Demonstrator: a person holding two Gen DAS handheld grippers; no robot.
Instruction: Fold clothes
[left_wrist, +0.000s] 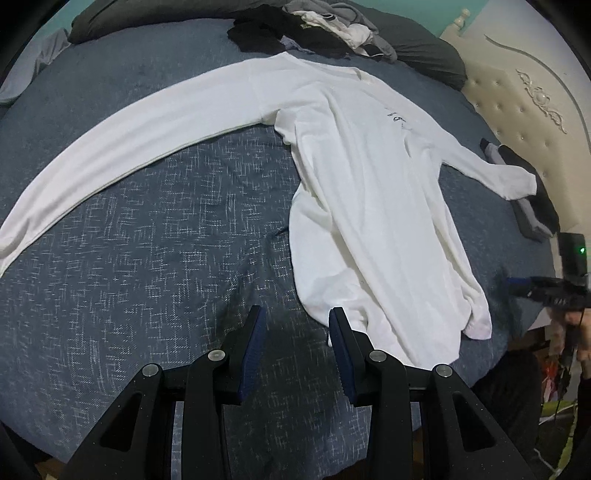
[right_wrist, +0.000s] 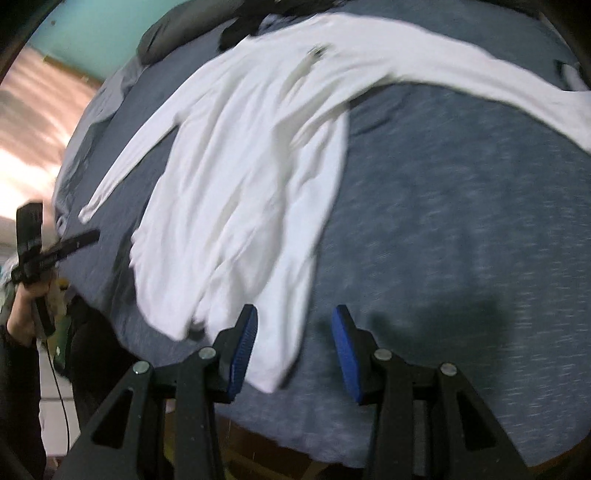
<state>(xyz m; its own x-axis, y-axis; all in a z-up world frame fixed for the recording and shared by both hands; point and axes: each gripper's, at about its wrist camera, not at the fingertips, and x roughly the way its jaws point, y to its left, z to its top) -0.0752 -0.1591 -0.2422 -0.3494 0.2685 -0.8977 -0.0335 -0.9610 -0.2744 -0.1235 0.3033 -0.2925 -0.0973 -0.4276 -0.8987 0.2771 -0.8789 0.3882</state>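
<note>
**White shirt spread on the bed, both grippers empty**

A white long-sleeved shirt (left_wrist: 362, 206) lies flat on the blue bedspread (left_wrist: 147, 258), collar toward the far pile of dark clothes (left_wrist: 317, 33), hem toward the near edge. Both sleeves stretch out sideways; one runs long across the cover, the other ends by a dark sock (left_wrist: 532, 199) near the headboard (left_wrist: 524, 96). The body is softly creased, with a small dark print on the chest. The left gripper (left_wrist: 295, 325) hovers by the hem, jaws apart, holding nothing. The right gripper (right_wrist: 293, 325) is also spread wide above the hem corner; that view is blurred, so contact with the cloth is uncertain.
</note>
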